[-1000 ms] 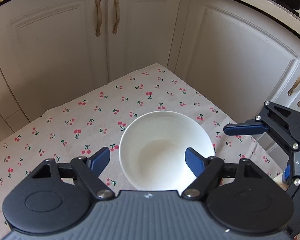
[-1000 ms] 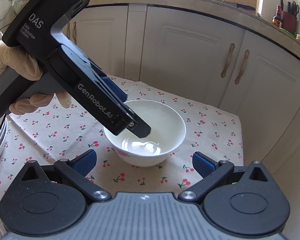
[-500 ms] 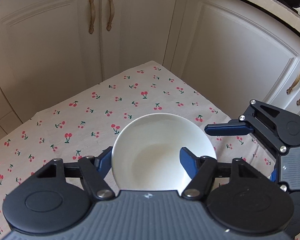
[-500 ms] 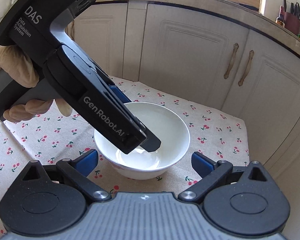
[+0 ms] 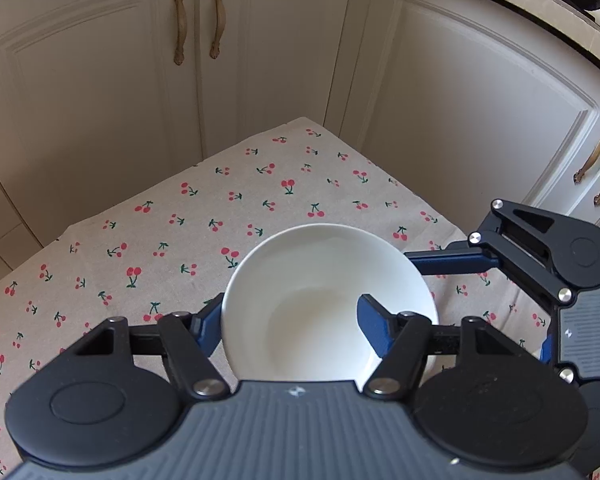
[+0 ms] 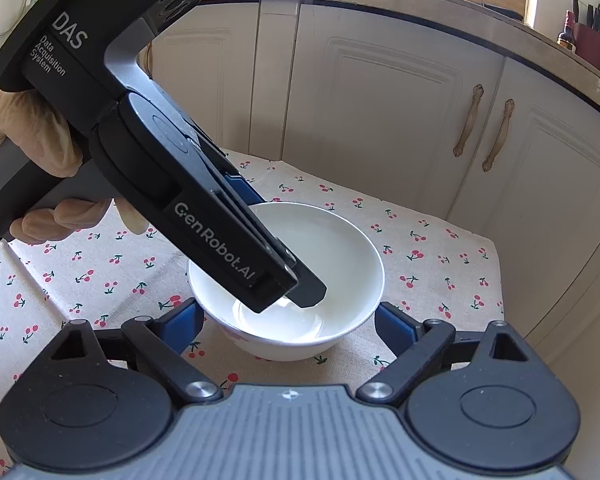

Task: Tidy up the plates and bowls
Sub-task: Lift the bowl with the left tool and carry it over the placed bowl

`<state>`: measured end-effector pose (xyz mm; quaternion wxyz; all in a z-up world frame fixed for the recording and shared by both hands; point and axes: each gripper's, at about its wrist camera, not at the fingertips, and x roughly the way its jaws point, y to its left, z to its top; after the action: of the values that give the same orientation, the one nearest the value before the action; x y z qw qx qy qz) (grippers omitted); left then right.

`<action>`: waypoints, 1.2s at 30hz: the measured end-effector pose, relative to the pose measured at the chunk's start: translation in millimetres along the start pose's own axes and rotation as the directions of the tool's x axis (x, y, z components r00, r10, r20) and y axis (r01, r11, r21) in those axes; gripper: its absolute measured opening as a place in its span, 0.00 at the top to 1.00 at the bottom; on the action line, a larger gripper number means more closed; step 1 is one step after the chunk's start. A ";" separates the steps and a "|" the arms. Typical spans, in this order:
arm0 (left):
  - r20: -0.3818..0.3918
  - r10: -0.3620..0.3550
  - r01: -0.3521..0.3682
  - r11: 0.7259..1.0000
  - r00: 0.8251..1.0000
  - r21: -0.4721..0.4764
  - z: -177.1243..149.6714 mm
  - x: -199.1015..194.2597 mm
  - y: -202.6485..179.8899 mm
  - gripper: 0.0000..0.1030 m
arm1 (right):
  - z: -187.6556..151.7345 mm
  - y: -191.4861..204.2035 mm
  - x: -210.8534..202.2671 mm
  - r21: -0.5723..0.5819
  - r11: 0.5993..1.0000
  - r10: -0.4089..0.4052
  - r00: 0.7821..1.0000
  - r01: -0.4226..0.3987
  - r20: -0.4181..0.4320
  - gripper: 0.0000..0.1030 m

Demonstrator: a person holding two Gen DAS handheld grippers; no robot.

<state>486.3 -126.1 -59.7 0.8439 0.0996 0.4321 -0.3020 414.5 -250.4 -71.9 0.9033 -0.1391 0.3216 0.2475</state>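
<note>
1. Your left tongs [image 5: 290,328] straddle the white bowl's [image 5: 328,304] rim on the cherry-cloth surface [image 5: 220,216], not visibly clamped; closing carelessly could tip it.
2. Your right tongs [image 6: 288,326] gape beside it; crowding could knock it.

I see cream panelled cabinet doors [image 5: 100,100] with aged brass handles [image 6: 468,120] wrapping a corner under a countertop [image 6: 380,4], daylight beyond, and a cherry-print tablecloth [image 5: 140,240] below.
</note>
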 end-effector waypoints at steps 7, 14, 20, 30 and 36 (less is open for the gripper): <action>0.001 -0.004 0.004 1.000 1.000 0.003 -0.3 1.1 0.1 0.34 | 1.6 -2.1 4.8 0.024 1.000 0.015 1.000 -0.014 -0.009 0.08; -0.003 -0.017 0.017 1.000 1.000 -0.003 -1.6 -1.9 -0.6 0.35 | 2.8 1.1 1.8 0.031 0.999 0.015 1.000 -0.014 -0.026 0.08; -0.004 -0.033 0.033 0.999 0.999 -0.007 -5.3 -14.7 -8.3 0.35 | 2.7 8.5 -13.8 0.021 1.000 0.012 1.000 -0.011 -0.029 0.08; 0.006 -0.038 0.038 0.999 0.999 0.006 -13.7 -62.5 -41.1 0.35 | 1.4 30.8 -62.7 0.015 1.000 0.011 0.999 -0.010 -0.032 0.08; 0.025 -0.034 0.034 0.999 0.999 0.026 -21.3 -100.6 -66.1 0.35 | 2.8 47.5 -100.7 0.035 0.999 0.015 1.000 -0.014 -0.022 0.08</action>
<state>387.9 -127.1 12.9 0.8427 0.0993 0.4191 -0.3232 322.9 -245.4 -8.7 0.9001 -0.1236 0.3369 0.2469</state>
